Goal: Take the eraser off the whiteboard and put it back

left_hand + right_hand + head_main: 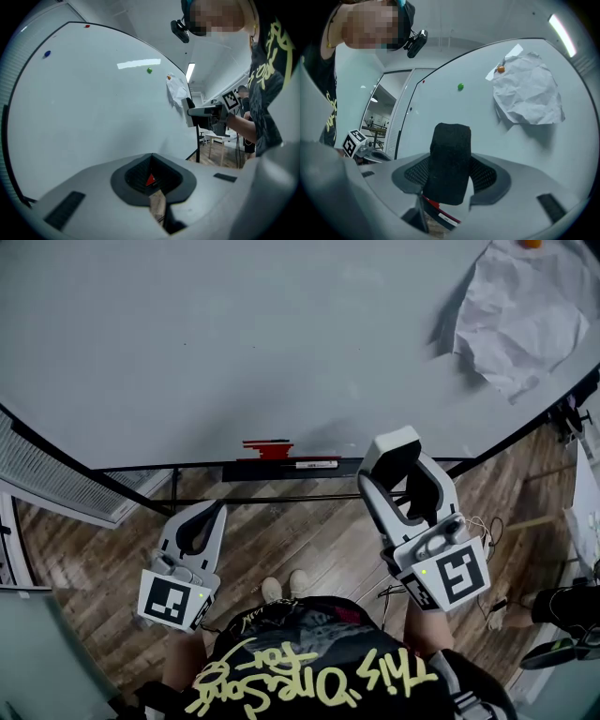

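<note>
My right gripper [401, 470] is shut on the eraser [395, 450], a white block with a black felt face, and holds it just in front of the whiteboard [234, 343] near its lower edge. In the right gripper view the black felt of the eraser [450, 161] fills the space between the jaws of that gripper [450, 180]. My left gripper [217, 512] hangs lower at the left with its jaws together and nothing in them. The left gripper view shows the right gripper [206, 111] level beside the board.
A crumpled sheet of paper [520, 315] is pinned at the board's upper right under an orange magnet [500, 69]. A green magnet [461, 86] sits further left. The board's tray [281, 468] holds a red marker [267, 448] and another marker [316, 465]. Below is wooden floor [309, 540].
</note>
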### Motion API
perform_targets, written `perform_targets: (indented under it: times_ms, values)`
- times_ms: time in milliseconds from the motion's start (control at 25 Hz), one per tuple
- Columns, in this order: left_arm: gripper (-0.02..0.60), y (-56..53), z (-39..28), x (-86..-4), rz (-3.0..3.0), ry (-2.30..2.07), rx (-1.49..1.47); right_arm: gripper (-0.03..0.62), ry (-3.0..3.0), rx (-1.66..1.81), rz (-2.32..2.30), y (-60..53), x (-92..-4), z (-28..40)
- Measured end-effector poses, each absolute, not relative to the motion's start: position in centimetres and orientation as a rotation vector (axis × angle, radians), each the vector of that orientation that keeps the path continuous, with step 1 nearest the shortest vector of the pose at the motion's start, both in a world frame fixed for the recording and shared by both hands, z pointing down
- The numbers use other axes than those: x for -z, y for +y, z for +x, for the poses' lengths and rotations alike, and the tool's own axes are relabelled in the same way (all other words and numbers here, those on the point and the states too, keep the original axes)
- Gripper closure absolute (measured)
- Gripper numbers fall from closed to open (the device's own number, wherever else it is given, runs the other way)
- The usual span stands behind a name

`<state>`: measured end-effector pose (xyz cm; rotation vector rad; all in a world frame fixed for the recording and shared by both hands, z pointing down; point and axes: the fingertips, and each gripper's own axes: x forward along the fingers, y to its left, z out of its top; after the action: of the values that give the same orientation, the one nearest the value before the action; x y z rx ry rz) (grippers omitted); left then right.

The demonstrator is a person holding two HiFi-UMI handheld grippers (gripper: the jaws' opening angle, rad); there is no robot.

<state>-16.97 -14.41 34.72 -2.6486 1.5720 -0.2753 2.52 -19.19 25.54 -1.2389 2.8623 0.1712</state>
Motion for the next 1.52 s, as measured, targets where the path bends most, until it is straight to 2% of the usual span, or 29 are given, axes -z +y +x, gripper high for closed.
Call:
perform_targets:
  times_ms: [1520]
  values:
    - [0.574, -12.7, -19.8, -35.8, -2.601, 1.707, 0.251, 0.349, 2.789, -0.319, -1.272, -25.1, -19.2, -1.3]
